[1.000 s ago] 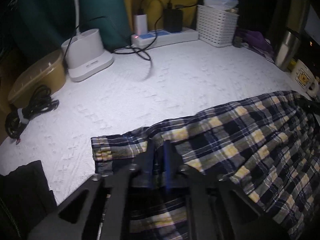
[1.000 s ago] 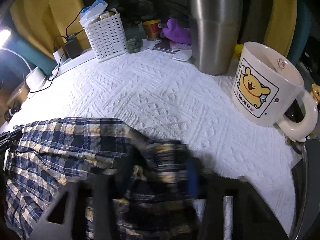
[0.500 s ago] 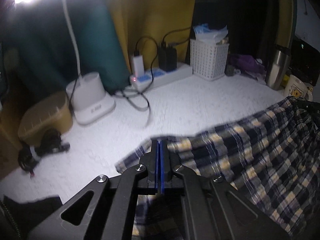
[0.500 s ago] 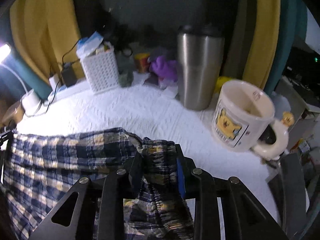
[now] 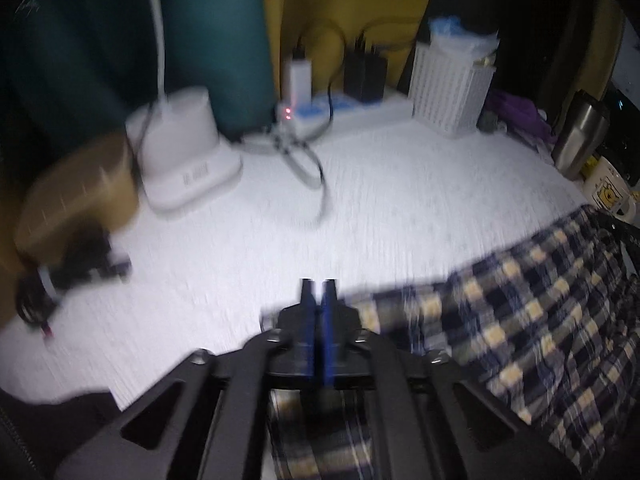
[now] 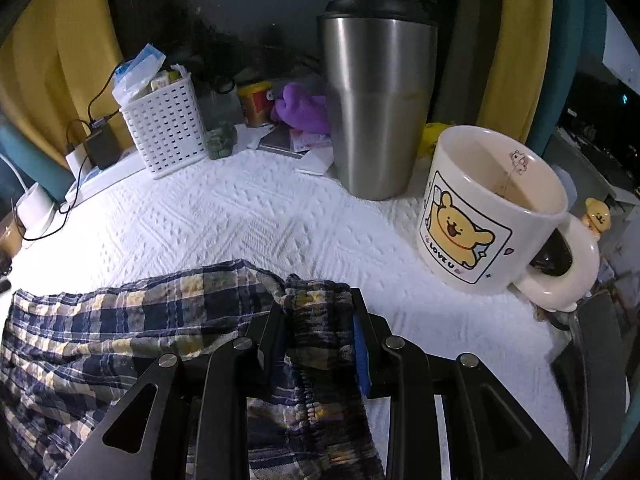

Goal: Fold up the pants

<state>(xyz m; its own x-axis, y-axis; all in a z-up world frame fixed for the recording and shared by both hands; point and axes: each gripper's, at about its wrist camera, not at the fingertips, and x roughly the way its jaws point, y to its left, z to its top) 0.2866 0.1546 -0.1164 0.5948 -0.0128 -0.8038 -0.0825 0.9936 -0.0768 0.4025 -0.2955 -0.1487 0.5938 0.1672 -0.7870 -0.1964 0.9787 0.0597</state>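
The plaid pants [image 6: 120, 320] are lying spread across the white textured cloth [image 6: 256, 220], and each gripper is working one end of the same edge, which reads as the set-up for carrying that edge over in a fold. The right gripper [image 6: 320, 320] is clamping the bunched elastic waistband between its pads; the gathered cloth is filling the gap from one pad to the other, rising just past the fingertips at twelve o'clock, while the rest of the garment is trailing away toward nine o'clock and down under the linkage at six o'clock. Holding a thick gather like this is probably keeping the stacked layers together. The left gripper [image 5: 319, 300] is parting its jaws: only a narrow slit is showing between the blue pads, and no cloth is visible in it. In that blurred view the pants [image 5: 540, 320] are lying at three o'clock of the fingertips, with the near edge just beside the right pad and more plaid passing below the linkage at six o'clock; whether any fabric is touching the pads I cannot tell. The mug [image 6: 492, 216] and the steel tumbler [image 6: 378, 100] are standing near the right gripper at one to two o'clock, close enough to be a hazard, in my judgement, for any sweeping fold.
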